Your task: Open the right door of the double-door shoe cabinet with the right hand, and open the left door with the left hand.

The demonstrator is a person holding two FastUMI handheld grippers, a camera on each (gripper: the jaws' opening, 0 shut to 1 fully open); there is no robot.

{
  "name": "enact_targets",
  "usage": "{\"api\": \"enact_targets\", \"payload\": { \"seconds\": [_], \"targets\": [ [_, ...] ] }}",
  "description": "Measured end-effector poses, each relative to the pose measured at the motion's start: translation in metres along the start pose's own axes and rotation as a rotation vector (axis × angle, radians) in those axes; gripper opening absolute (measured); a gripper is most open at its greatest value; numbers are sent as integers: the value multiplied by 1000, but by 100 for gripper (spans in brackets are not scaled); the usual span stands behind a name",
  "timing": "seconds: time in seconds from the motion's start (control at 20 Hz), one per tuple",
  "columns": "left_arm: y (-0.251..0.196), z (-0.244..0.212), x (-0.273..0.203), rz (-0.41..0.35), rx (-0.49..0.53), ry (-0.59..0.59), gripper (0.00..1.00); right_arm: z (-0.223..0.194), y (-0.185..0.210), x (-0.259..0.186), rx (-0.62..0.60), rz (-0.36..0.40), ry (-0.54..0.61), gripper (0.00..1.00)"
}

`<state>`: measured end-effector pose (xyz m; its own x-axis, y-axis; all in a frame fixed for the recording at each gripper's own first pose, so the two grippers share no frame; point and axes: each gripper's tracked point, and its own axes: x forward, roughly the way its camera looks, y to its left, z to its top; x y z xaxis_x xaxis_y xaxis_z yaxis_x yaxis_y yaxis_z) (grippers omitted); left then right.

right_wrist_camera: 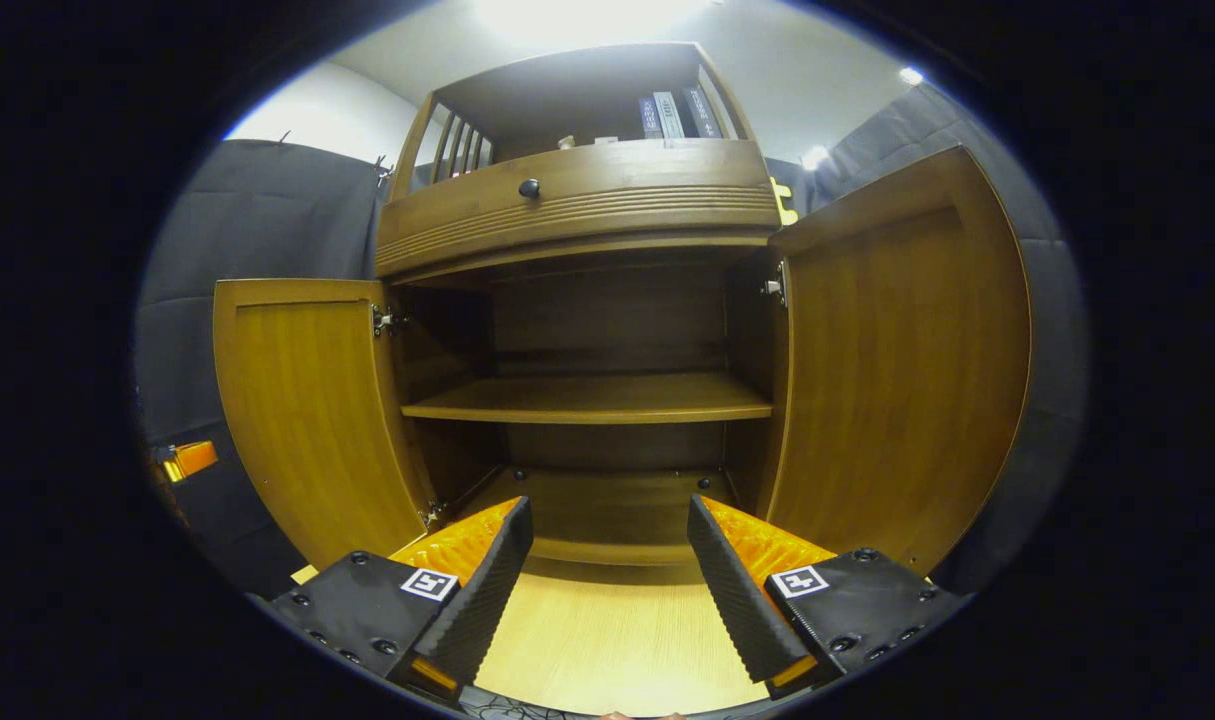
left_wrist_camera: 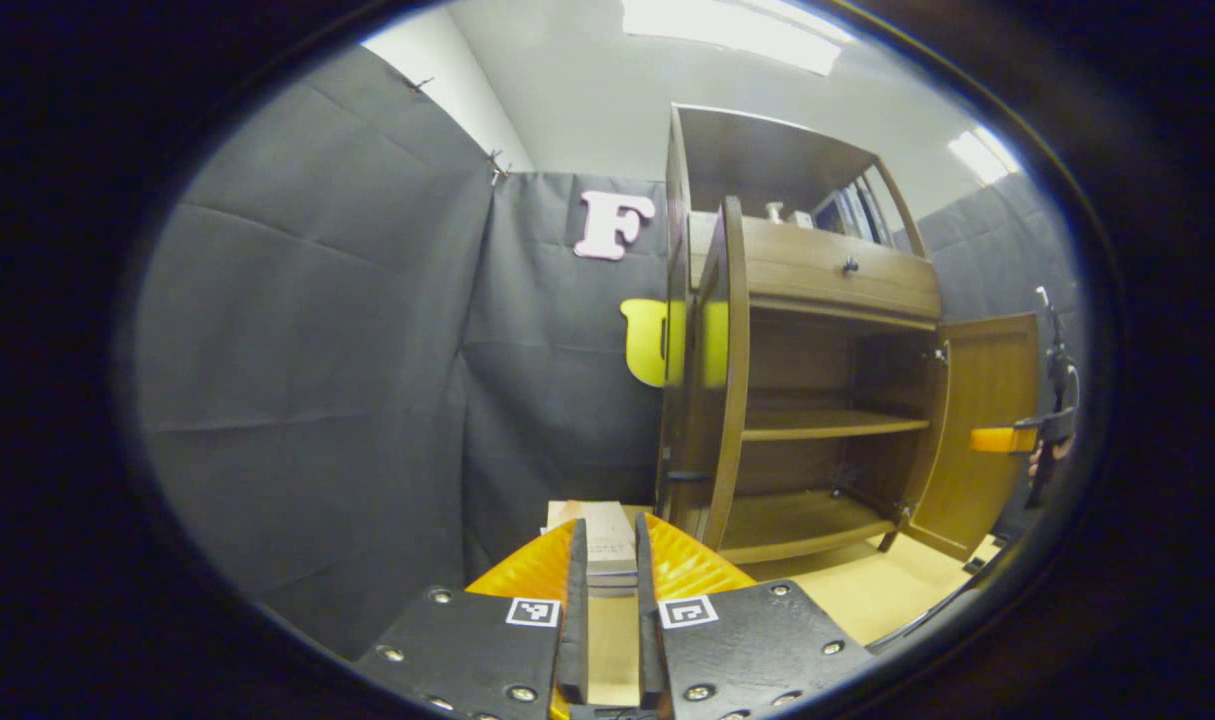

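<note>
The brown shoe cabinet (right_wrist_camera: 587,215) faces me in the right gripper view with both doors swung wide: the left door (right_wrist_camera: 307,420) and the right door (right_wrist_camera: 897,360). Its inner shelf (right_wrist_camera: 587,398) is bare. My right gripper (right_wrist_camera: 607,520) is open in front of the cabinet's bottom, touching nothing. In the left gripper view the cabinet (left_wrist_camera: 827,270) stands to the right, the left door (left_wrist_camera: 719,380) edge-on and the right door (left_wrist_camera: 987,420) beyond. My left gripper (left_wrist_camera: 607,590) hangs low, left of that door, with a narrow gap and nothing between its fingers.
A small box (left_wrist_camera: 607,540) lies on the light wood floor (right_wrist_camera: 607,640) ahead of the left gripper. A drawer with a dark knob (right_wrist_camera: 529,187) sits above the doors, with books (right_wrist_camera: 672,115) on top. Black cloth walls surround the booth. The right gripper (left_wrist_camera: 1002,440) shows beyond the right door.
</note>
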<state>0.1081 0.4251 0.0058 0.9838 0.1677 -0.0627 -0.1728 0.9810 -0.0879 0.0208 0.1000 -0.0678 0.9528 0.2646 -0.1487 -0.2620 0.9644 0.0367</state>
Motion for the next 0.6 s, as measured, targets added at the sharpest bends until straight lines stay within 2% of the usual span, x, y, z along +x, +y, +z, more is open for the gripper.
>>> {"api": "enact_targets", "payload": {
  "seconds": [0.25, 0.4, 0.6],
  "targets": [
    [-34, 43, -26, -17, -16, -65, 23, 9, 1, 2, -18, 21, -24, 93],
    [-61, 49, -35, -17, -17, -68, 23, 15, -4, 3, -40, 9, -42, 93],
    [-87, 51, -34, 38, -5, -68, 72, 22, -17, -5, -31, 10, -38, 93]
  ]
}}
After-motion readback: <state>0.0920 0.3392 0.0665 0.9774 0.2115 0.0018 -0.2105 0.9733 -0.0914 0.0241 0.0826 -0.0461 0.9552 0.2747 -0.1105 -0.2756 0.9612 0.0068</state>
